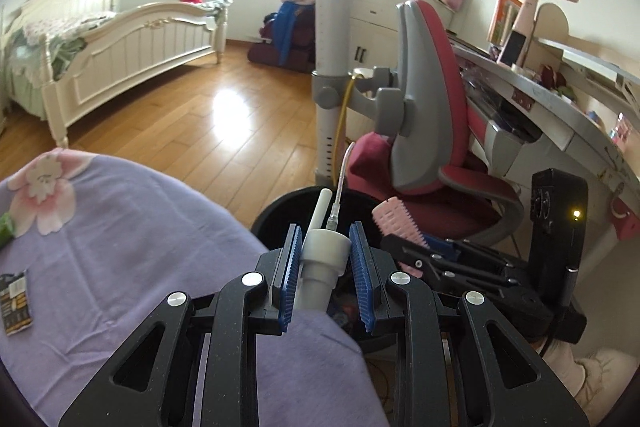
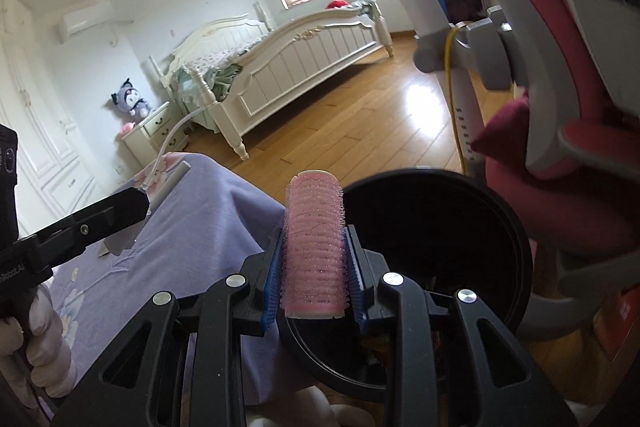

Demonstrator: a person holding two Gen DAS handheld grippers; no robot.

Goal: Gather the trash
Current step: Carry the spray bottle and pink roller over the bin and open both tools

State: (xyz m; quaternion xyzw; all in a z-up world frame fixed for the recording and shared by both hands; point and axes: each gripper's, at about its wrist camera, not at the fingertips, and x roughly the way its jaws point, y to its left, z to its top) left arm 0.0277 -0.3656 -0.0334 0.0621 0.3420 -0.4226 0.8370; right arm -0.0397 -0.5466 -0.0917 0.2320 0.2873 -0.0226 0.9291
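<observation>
The hair roller [image 2: 315,247] is pink with a pale, cream-coloured core, and the spray pump [image 1: 322,259] is white with a clear tube. Both grippers are black with blue ribbed pads [image 1: 294,279]. The bin [image 2: 516,239] is black. The blanket [image 1: 120,227] is lilac, printed with pink-and-white flowers. The chair [image 1: 432,99] is red and grey, the floor [image 1: 208,115] honey-brown wood, the bed [image 2: 304,67] cream.

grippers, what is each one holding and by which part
Left gripper clamps a white spray-pump head by its collar. Right gripper clamps a pink hair roller across its middle.
</observation>
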